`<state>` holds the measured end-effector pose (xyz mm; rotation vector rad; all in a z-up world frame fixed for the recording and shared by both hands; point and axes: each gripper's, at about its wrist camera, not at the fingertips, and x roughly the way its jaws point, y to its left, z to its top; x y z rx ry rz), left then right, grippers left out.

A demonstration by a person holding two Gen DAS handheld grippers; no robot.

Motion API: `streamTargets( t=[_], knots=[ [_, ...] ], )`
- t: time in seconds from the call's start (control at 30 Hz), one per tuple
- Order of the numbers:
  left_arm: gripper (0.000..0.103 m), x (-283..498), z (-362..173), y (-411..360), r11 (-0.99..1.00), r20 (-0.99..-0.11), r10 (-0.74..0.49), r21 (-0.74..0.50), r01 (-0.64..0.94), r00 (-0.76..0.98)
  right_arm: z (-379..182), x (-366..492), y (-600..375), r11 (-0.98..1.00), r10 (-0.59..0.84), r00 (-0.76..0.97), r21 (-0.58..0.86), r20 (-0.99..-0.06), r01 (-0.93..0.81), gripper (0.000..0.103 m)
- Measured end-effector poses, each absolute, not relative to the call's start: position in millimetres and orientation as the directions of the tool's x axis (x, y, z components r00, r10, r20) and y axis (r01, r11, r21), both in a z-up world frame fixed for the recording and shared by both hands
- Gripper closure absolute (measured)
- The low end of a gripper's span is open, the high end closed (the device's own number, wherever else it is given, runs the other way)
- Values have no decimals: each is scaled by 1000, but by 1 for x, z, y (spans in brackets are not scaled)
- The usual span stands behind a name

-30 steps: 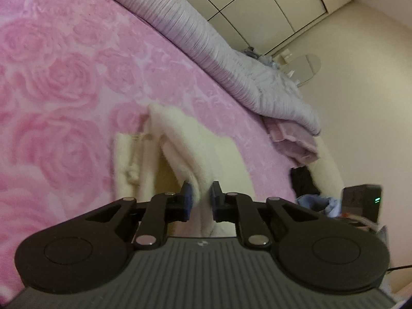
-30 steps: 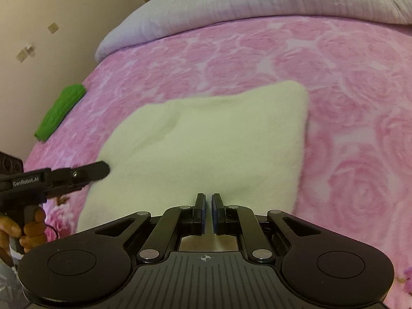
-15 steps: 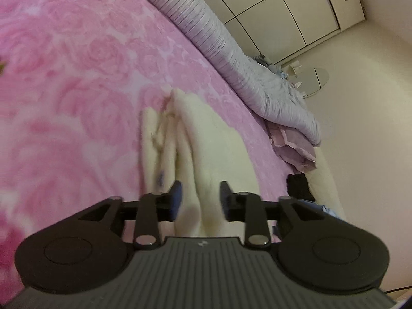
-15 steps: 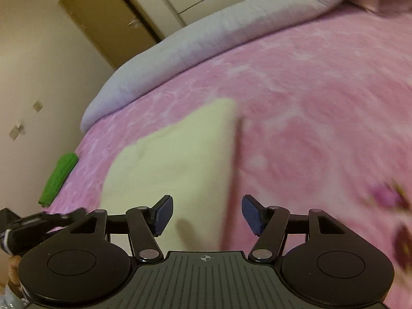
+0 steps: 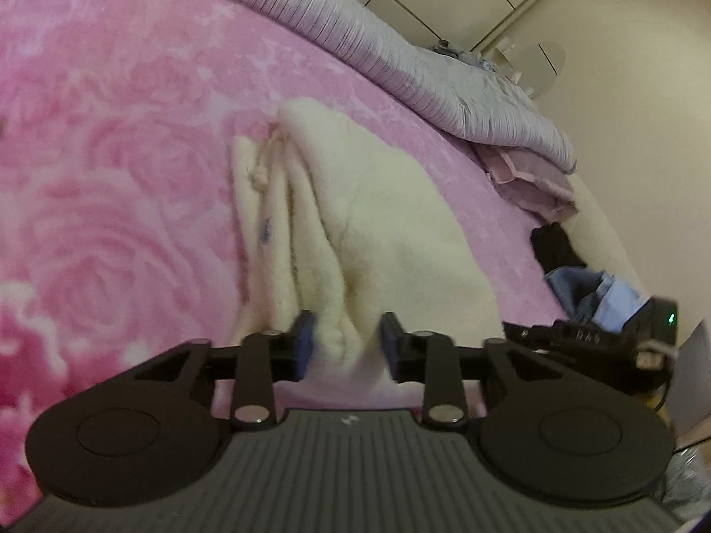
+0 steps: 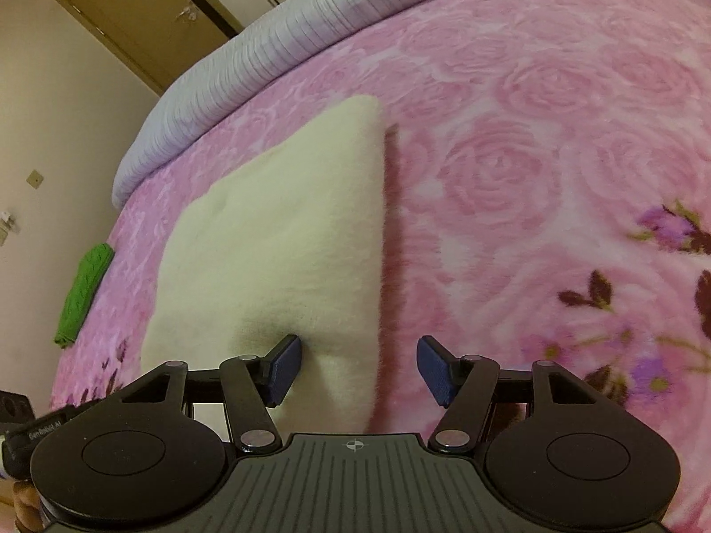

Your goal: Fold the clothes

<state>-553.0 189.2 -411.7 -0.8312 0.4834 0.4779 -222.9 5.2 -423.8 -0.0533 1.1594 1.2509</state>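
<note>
A cream fleece garment [image 5: 377,204] lies folded on the pink rose blanket [image 5: 111,177], its layered edges and a drawstring toward the left. My left gripper [image 5: 346,344] is at its near end, jaws closing on a raised fold that fills the gap between the pads. In the right wrist view the same cream garment [image 6: 284,231] looks flat and smooth. My right gripper [image 6: 355,368] stands wide open over its near right edge. One of its pads [image 6: 284,368] rests on the cloth; the other hangs over the blanket [image 6: 533,155].
A lilac ribbed duvet [image 5: 400,57] runs along the far side of the bed. Folded pink cloth [image 5: 533,177] and blue clothes [image 5: 591,297] pile up at the bed's right end. A green cloth [image 6: 84,293] lies near the bed's left edge, with a door [image 6: 142,13] beyond.
The right gripper went from shut to wide open, rolled, and shifted to the garment's right edge. The left gripper opened, moved along the garment, and its jaws now narrow on a fold.
</note>
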Motion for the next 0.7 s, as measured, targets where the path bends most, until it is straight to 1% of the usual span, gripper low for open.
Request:
streamTargets(
  t=[0.03,0.07,0.17,0.27,0.3,0.37,0.4,0.47,0.53,0.57,0.63,0.67,0.7],
  knots=[
    [92,-557,-408,188,591,-569,226,-565,-576,790,-424,-224,5,387,703,-135,534,-698,-751,42],
    [101,-562,-404,187,599,-563,242,-555,-578,790,-424,-226,5,384,704,-135,533,-698,-754,43],
    [103,-582,-400,190,586,-557,294,-536,-607,776,-419,-233,9,358,704,-128,505,-698,-785,47],
    [103,-587,-411,196,542,-570,274,-574,-614,775,-424,-242,17,340,688,-140,487,-712,-804,47],
    [103,-591,-411,199,520,-556,265,-605,-603,788,-427,-243,19,338,684,-147,489,-715,-804,47],
    [99,-602,-405,206,475,-493,265,-681,-557,829,-427,-244,17,335,689,-143,487,-710,-807,47],
    [92,-605,-401,209,462,-464,256,-712,-529,848,-427,-242,16,334,692,-144,491,-707,-805,47],
    [81,-597,-398,218,455,-428,196,-757,-469,882,-428,-237,12,342,697,-160,520,-699,-783,47],
    [81,-585,-398,227,461,-414,123,-781,-421,902,-430,-232,12,346,700,-179,547,-692,-762,47],
    [80,-577,-400,231,466,-413,87,-788,-403,907,-430,-230,12,346,701,-185,556,-688,-755,47],
    [76,-563,-412,242,451,-446,34,-792,-412,894,-428,-227,13,344,705,-187,560,-684,-753,47],
    [75,-557,-420,246,435,-470,16,-791,-429,883,-427,-226,13,343,706,-189,563,-682,-752,47],
    [76,-554,-427,250,421,-472,-4,-800,-427,881,-426,-224,13,342,705,-194,568,-682,-749,47]
  ],
)
